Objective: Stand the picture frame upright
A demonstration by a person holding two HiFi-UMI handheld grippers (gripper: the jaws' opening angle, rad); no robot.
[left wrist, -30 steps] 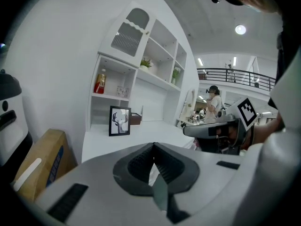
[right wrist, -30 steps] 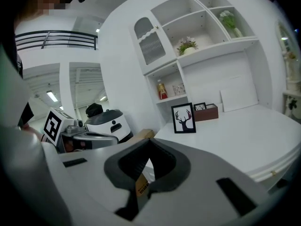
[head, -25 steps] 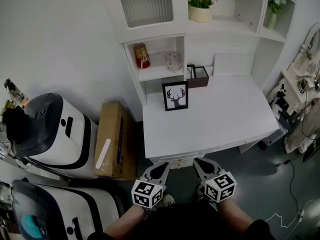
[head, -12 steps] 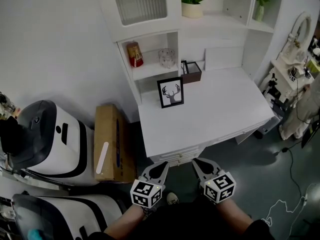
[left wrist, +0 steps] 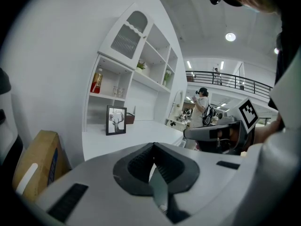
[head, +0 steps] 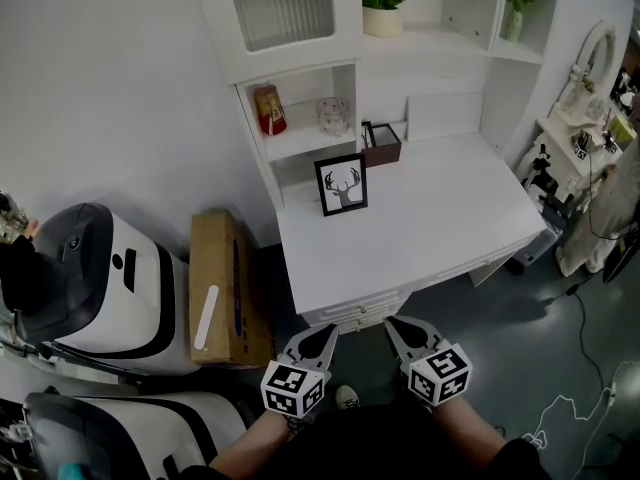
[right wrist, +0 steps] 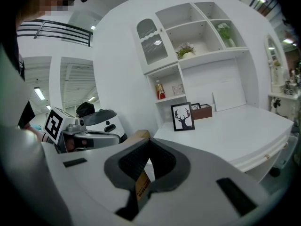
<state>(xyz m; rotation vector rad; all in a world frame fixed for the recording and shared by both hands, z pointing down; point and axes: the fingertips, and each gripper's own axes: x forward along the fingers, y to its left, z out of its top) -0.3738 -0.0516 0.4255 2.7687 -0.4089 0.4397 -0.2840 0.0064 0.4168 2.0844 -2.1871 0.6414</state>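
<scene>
Little has changed over the last second: the table has slid slightly up and left in the head view, and the frame on it hasn't budged. That frame stands upright toward the table's back left, deer print facing out, well away from the table's near edge. Left hand-held gripper and right hand-held gripper hover side by side just off the table's near edge, both with jaws pressed together and nothing between them.

A staged home study in a lab hall: white desk, shelving, bulky white machines beside
</scene>
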